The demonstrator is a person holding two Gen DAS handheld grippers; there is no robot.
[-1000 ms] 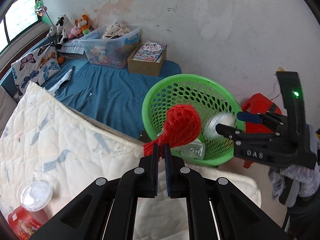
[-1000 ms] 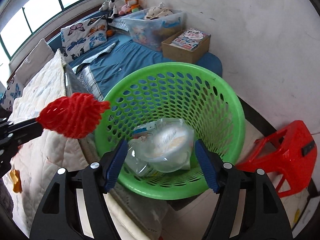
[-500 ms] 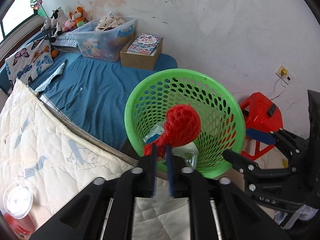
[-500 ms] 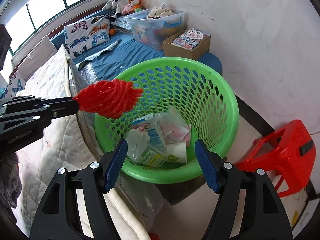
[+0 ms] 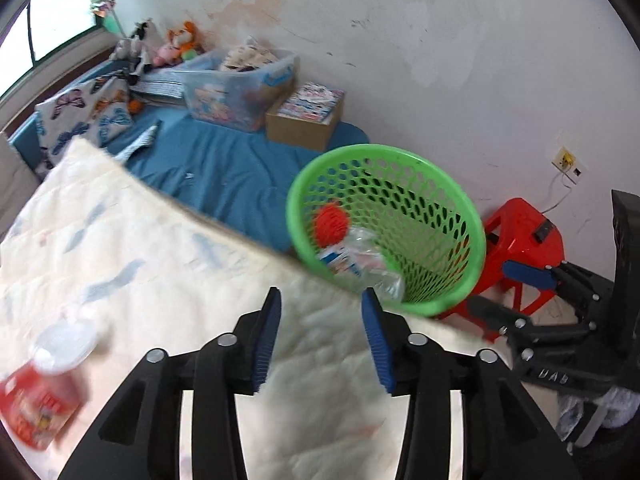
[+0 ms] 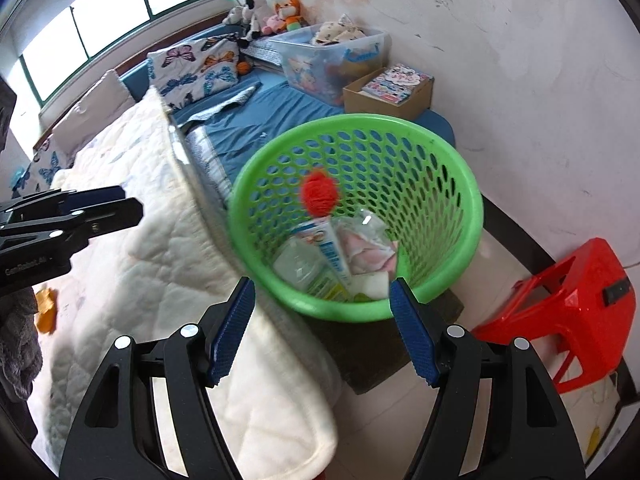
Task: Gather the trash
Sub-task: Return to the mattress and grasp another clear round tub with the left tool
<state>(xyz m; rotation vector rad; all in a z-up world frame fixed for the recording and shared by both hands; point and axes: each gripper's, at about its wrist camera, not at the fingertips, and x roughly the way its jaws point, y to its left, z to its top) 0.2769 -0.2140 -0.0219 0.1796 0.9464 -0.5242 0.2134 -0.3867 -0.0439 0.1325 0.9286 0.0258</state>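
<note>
Bed quilt (image 5: 168,280) edge sits right beside green basket (image 6: 460,248) so trash drops straight in: red mesh ball (image 6: 319,196) now inside it above plastic wrappers (image 6: 340,256), left gripper (image 5: 320,340) jaws just opening, empty, right gripper (image 6: 322,328) spread wide, empty too.

Bright daylight enters from the windows (image 6: 80,36) far left, blown out; fisheye edges curve darkly; the near quilt (image 5: 132,264) smears with motion blur.
</note>
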